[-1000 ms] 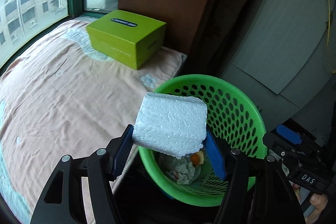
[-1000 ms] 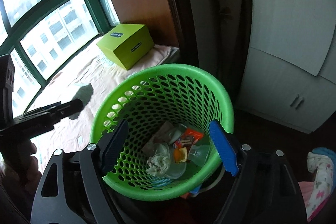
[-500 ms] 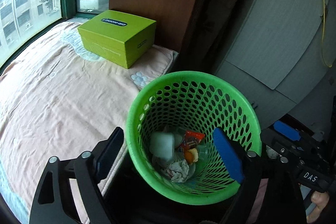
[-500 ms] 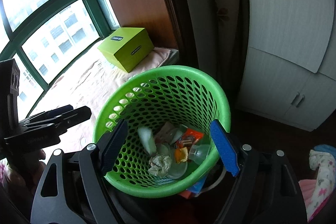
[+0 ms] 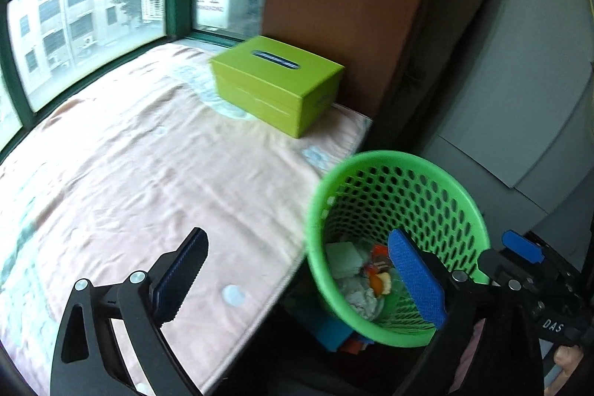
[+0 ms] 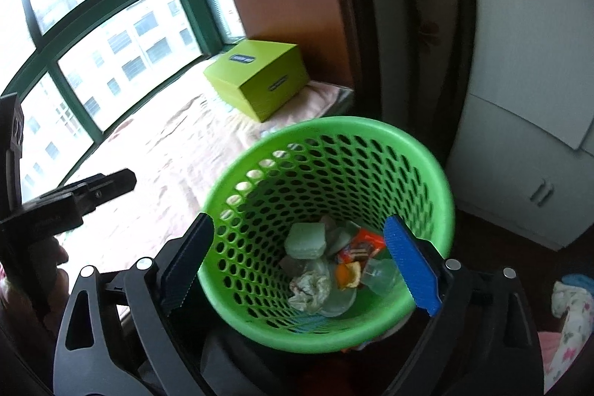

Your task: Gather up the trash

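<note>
Right wrist view: foam block (image 6: 305,240) in green basket (image 6: 427,151), below opening, empty right gripper (image 6: 300,264).

Daylight comes from the window (image 6: 96,62), which is overexposed in the right wrist view. The bed (image 5: 148,180) is bright and a little washed out. The room's right side is dim. Both views are slightly blurred, and lines curve near the dark corners.

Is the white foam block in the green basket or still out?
In. The white foam block lies at the bottom of the green basket, among wrappers and crumpled paper.
</note>
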Demonstrator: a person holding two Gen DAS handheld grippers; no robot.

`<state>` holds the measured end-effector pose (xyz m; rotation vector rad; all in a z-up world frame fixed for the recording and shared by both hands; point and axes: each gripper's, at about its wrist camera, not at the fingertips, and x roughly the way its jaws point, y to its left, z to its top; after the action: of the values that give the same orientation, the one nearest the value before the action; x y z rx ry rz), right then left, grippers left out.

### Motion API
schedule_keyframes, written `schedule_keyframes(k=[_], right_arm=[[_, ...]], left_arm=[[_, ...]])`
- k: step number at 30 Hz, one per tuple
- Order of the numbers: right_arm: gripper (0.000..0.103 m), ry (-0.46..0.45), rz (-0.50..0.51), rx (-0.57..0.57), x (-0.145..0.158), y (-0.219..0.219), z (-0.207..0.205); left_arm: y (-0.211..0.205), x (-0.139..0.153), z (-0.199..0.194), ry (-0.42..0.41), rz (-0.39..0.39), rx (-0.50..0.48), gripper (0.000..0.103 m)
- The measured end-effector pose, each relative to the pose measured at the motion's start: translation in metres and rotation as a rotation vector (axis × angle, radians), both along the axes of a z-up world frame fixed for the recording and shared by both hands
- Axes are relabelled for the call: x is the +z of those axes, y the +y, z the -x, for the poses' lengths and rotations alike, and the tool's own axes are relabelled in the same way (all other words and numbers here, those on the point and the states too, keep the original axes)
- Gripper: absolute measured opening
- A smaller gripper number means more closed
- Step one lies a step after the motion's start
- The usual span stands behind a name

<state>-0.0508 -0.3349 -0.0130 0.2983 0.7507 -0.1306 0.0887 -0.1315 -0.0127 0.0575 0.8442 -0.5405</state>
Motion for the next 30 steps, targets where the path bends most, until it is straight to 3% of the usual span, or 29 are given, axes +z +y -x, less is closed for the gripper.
schedule_keyframes(k=[18,30], right_arm=[[0.096,-0.033,0.033,0.213,0.014,0.081,-0.048],[0.098,-0.062,0.074,0.295,0.024,0.127,-0.07]], left_arm=[[0.095,0.015,-0.003,-0.057,-0.04,0.237,0.096],[0.145,0.024,0.002,-0.098,-0.103,0.361,0.096]])
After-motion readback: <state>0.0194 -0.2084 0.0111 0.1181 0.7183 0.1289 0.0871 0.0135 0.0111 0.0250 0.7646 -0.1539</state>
